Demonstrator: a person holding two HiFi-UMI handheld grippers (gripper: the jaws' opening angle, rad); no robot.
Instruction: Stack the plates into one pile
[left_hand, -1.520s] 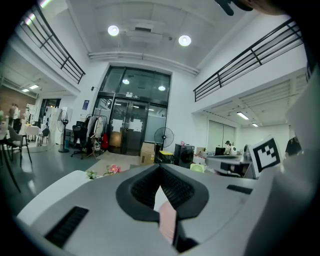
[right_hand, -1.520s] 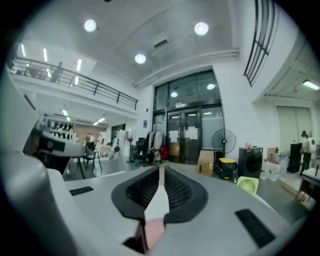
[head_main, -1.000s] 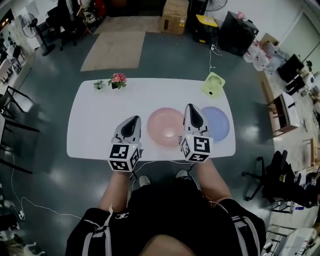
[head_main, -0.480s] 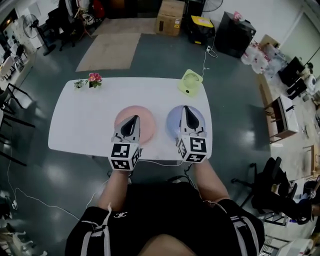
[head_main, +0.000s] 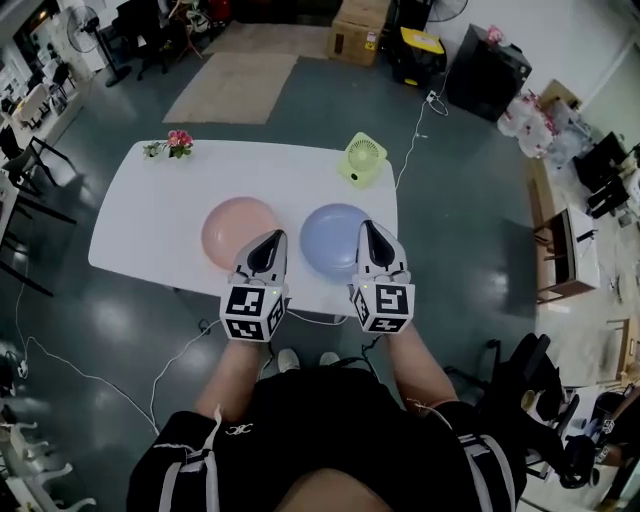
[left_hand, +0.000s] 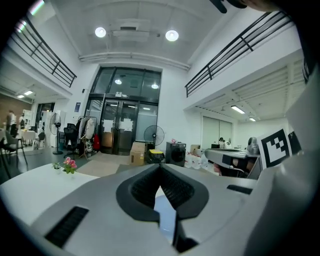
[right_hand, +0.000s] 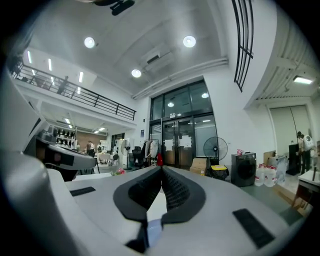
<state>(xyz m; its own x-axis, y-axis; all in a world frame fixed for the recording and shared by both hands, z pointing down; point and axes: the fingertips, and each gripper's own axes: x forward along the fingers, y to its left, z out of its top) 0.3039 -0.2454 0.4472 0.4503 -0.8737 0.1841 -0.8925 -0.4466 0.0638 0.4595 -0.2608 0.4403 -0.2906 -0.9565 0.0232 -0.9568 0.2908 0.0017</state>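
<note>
Two plates lie side by side, apart, on the white table (head_main: 150, 225): a pink plate (head_main: 238, 230) on the left and a blue plate (head_main: 330, 238) on the right. My left gripper (head_main: 278, 236) hovers at the table's front edge, its tip between the two plates, jaws shut and empty. My right gripper (head_main: 365, 226) hovers over the blue plate's right rim, also shut with nothing in it. In the left gripper view the left gripper (left_hand: 160, 166) shows its pads meeting. The right gripper (right_hand: 161, 168) looks the same in its own view, with a sliver of the blue plate (right_hand: 152, 232) below.
A small green fan (head_main: 362, 158) stands at the table's back right, its cable running off to the floor. A little pot of pink flowers (head_main: 172, 143) sits at the back left corner. Chairs, boxes and cables surround the table on the grey floor.
Both grippers have slid to the right along the table's front: the left from left of the pink plate to between the plates, the right from between them to the blue plate's right rim.
</note>
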